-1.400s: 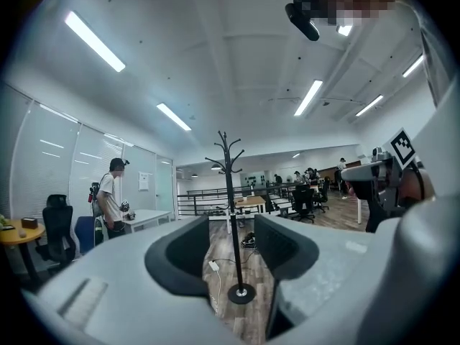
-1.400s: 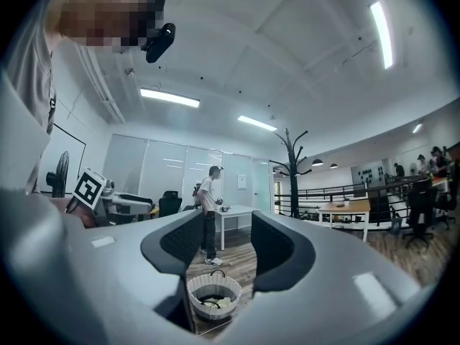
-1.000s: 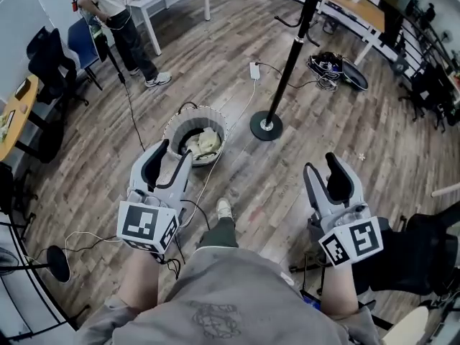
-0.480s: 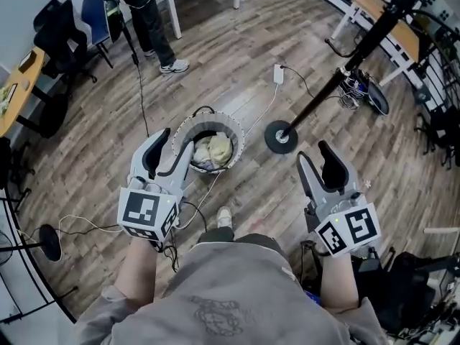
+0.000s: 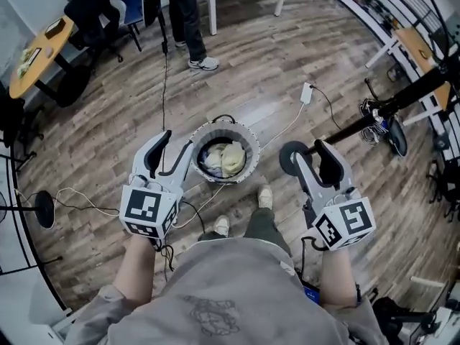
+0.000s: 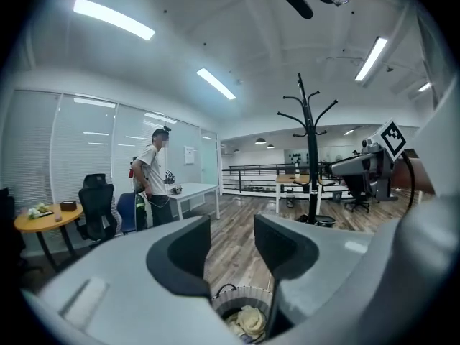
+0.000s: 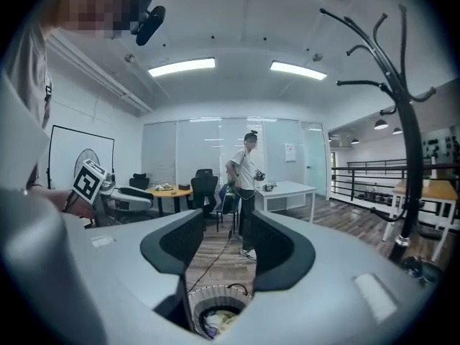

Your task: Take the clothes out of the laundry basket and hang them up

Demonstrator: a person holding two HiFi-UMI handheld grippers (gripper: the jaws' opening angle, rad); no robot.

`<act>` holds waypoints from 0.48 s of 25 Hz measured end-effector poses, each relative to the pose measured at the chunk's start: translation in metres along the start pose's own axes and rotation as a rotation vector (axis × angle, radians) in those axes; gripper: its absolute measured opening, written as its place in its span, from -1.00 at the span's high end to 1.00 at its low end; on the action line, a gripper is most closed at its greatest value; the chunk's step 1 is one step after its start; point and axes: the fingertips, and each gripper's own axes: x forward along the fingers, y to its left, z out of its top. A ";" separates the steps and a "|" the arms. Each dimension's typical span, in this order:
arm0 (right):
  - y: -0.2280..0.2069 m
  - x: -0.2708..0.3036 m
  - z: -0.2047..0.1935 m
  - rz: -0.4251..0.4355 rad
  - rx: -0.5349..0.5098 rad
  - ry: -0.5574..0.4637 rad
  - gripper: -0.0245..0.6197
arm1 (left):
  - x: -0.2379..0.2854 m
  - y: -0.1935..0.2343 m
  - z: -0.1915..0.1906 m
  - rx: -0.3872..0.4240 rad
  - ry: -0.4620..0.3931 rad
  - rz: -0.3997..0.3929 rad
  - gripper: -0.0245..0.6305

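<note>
A round white laundry basket [image 5: 244, 136] stands on the wood floor just ahead of my feet, with pale yellow and white clothes [image 5: 224, 158] bunched inside. My left gripper [image 5: 177, 144] hovers open at the basket's left rim, nothing between its fingers. My right gripper [image 5: 310, 150] is open and empty to the basket's right, over the black coat stand's base [image 5: 290, 156]. The left gripper view shows the basket [image 6: 241, 296] and clothes [image 6: 250, 319] low between the jaws, with the coat stand [image 6: 311, 157] beyond. The basket [image 7: 214, 296] also sits low in the right gripper view.
A person [image 5: 184, 11] stands by a white table at the far side. White cables [image 5: 287, 124] run across the floor past the basket. Black chairs [image 5: 90, 2] and a round wooden table [image 5: 39, 45] are at the far left. A floor lamp base [image 5: 43, 208] lies left.
The basket now lies closer, between the two grippers, where earlier it was farther ahead. The coat stand's base has shifted under the right gripper. Both grippers stay open.
</note>
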 end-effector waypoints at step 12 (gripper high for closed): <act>-0.078 0.116 -0.007 0.325 -0.023 0.075 0.27 | 0.070 0.003 0.004 -0.076 0.070 0.272 0.35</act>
